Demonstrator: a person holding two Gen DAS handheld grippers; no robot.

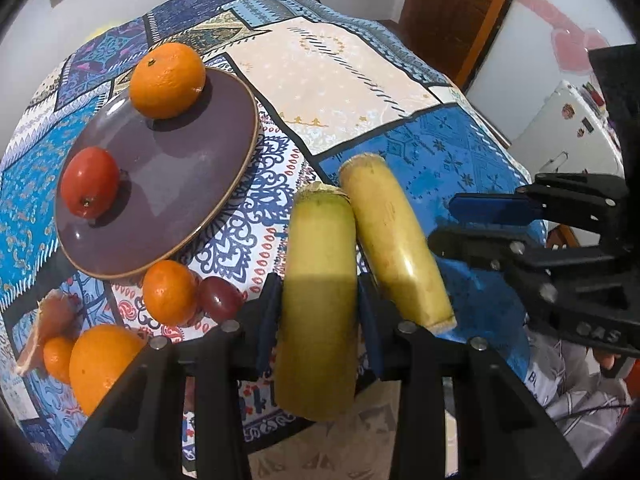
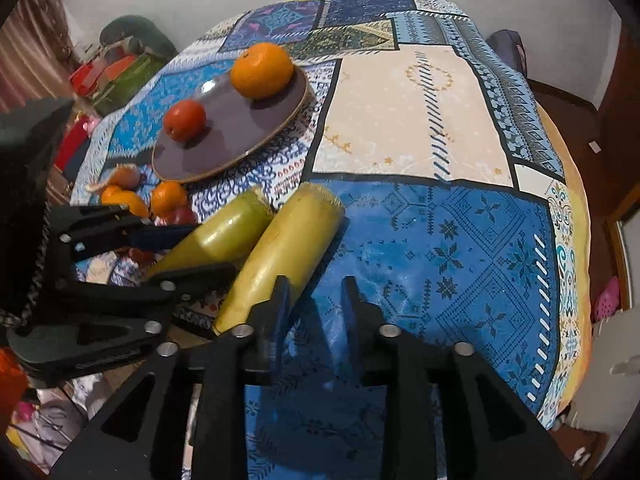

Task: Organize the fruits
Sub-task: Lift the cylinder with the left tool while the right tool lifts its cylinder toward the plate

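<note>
Left gripper [image 1: 318, 312] clamped on yellow-green banana piece [image 1: 318, 280]; right gripper [image 2: 314, 300] agape, empty; best carried level toward round purple plate [image 1: 192, 184], upper left; released gently.

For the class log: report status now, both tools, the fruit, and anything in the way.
Left tool shut on banana piece. Right tool open, empty, beside second banana piece. Plate holds orange, tomato; middle bare.
</note>
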